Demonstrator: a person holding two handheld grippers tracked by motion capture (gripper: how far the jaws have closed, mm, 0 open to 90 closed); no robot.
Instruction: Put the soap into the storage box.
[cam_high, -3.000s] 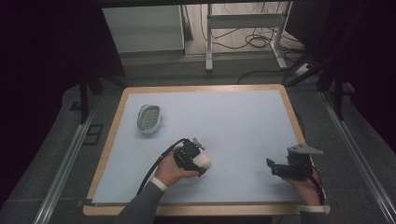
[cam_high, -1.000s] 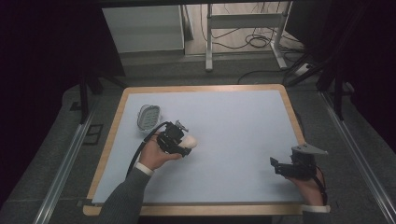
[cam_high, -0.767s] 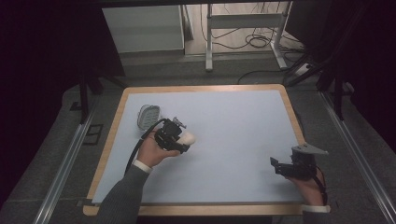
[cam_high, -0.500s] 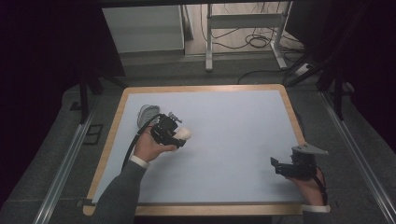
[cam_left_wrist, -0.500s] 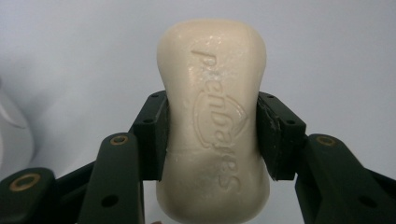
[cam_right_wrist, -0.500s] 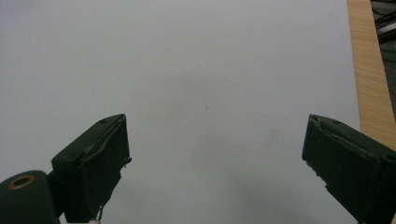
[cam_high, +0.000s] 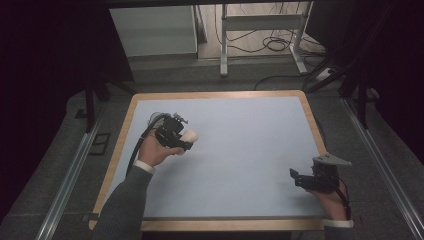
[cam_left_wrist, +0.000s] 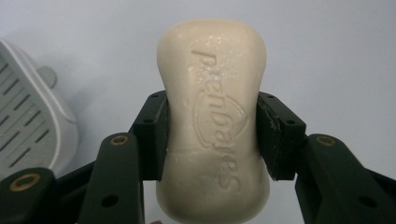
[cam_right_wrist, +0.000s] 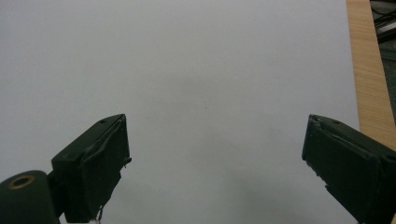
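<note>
A pale blue-grey mat (cam_high: 240, 150) is laid over a table with a light wooden rim (cam_high: 215, 94), and that rim is seen again at the right of the right gripper view. Beyond the far edge, a white metal frame (cam_high: 260, 30) is stood on the floor, with black cables (cam_high: 270, 45) coiled beneath it. Metal rails (cam_high: 70, 170) are run along the left and right of the table.

I count one cream, waisted bar of soap (cam_left_wrist: 212, 121) with embossed lettering, at ten o'clock on the table. One pale grey plastic soap dish (cam_left_wrist: 28, 121) with a slatted floor lies beside it. I hold two black two-jaw grippers: my left gripper (cam_high: 182, 137), my right gripper (cam_high: 300, 178) at four o'clock.
</note>
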